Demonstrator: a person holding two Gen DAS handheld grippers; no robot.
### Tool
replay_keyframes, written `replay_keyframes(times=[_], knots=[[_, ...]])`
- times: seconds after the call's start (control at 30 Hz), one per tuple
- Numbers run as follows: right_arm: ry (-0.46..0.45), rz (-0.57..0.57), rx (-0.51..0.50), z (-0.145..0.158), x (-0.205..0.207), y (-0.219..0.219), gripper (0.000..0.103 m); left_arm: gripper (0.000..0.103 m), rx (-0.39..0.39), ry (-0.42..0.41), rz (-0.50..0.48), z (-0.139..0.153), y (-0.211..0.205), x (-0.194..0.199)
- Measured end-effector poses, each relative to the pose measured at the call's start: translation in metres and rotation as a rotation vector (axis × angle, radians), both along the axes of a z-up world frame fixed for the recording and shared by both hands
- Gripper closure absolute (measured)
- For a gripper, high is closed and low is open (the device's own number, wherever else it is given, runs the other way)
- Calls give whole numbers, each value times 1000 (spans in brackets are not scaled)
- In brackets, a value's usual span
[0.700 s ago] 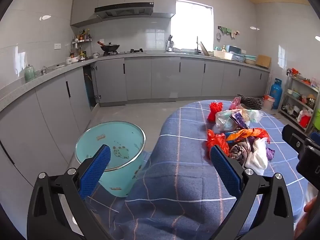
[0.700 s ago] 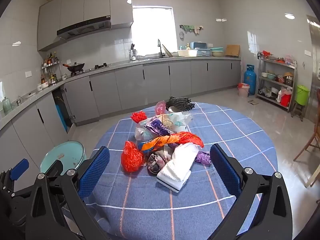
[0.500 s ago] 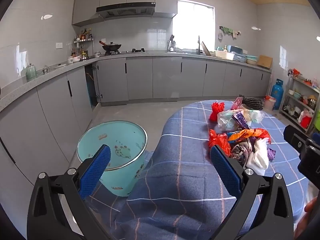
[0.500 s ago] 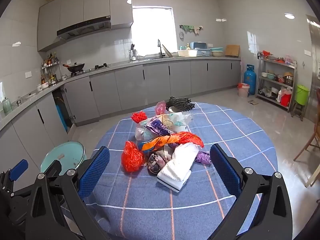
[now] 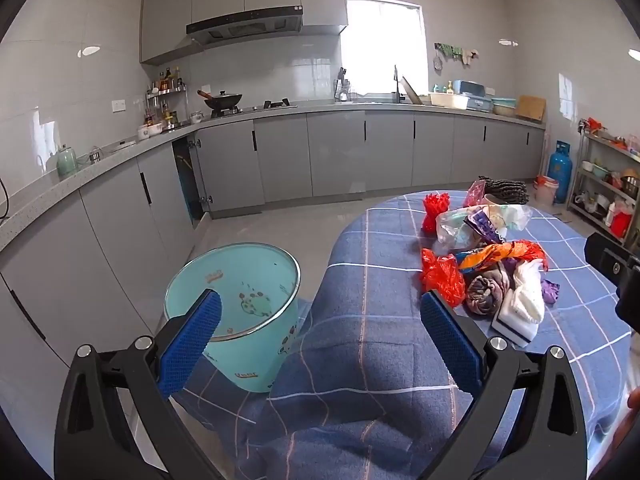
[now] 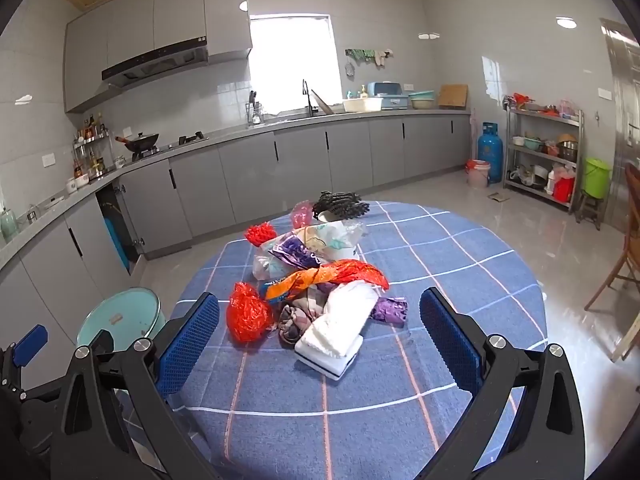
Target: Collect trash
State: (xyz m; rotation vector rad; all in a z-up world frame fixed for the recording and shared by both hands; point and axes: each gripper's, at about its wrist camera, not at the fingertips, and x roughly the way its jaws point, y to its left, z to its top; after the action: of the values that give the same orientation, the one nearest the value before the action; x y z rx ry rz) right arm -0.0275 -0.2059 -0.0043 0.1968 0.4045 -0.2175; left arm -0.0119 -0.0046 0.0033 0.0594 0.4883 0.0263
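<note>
A pile of trash lies in the middle of a round table with a blue checked cloth: red plastic bags, an orange wrapper, clear bags, a white sponge-like block, a purple wrapper. In the left wrist view the pile is ahead to the right. A light teal bin stands on the floor left of the table; it also shows in the right wrist view. My left gripper is open and empty over the table's left edge. My right gripper is open and empty, just short of the pile.
Grey kitchen cabinets run along the back and left walls. A blue gas cylinder and a metal shelf rack stand at the right. A wooden chair is at the far right.
The left wrist view has shifted slightly; the bin and pile sit a little higher and nearer. The right gripper is nearly still. Both grippers stay open.
</note>
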Motion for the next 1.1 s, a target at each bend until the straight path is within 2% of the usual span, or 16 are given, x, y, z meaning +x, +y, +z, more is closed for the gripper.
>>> replay_keyframes(times=[1.1], knots=[[-16, -1, 9, -2, -4, 1, 4, 5, -8, -6, -16, -1, -6, -2]])
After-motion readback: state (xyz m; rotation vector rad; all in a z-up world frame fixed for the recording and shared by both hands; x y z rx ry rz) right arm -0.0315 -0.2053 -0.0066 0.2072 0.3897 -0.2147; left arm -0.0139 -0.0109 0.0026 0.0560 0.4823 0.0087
